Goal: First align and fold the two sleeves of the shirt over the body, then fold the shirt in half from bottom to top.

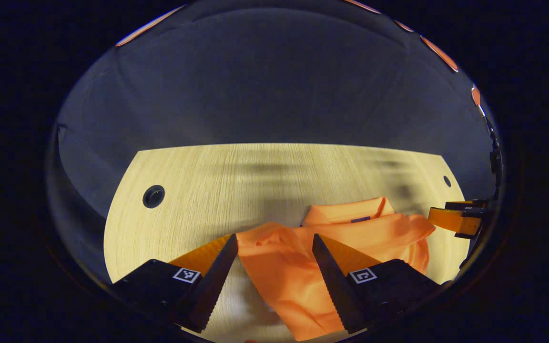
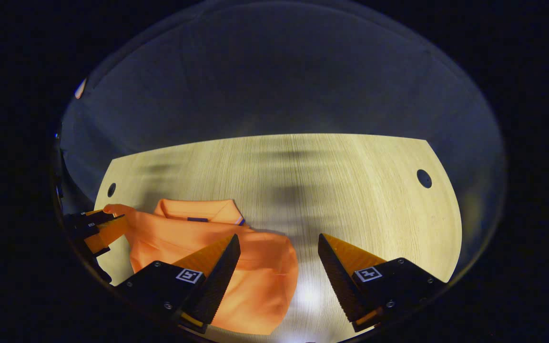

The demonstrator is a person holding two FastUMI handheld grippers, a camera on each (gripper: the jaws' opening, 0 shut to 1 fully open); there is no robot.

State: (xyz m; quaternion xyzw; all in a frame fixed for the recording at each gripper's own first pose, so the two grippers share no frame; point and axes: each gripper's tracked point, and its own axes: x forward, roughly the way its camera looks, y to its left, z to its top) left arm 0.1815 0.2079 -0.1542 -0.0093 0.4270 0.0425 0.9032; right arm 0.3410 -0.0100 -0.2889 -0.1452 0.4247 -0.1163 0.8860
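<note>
Two claws gape wide over the orange shirt (image 1: 298, 267) on the bench (image 1: 208, 190): left claw (image 1: 274, 247), right claw (image 2: 278, 245); the right gripper view reveals bare bench to the shirt's right.

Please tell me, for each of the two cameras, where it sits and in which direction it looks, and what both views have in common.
Left gripper view: rides on the left gripper, looks forward across the wooden table to the booth wall; its own two fingers stand open over the orange shirt; the right gripper shows at the right edge.
Right gripper view: rides on the right gripper, faces the same way; its fingers stand open; the left gripper shows at the left edge.
Both share the shirt with its collar, the table and the wall.
</note>
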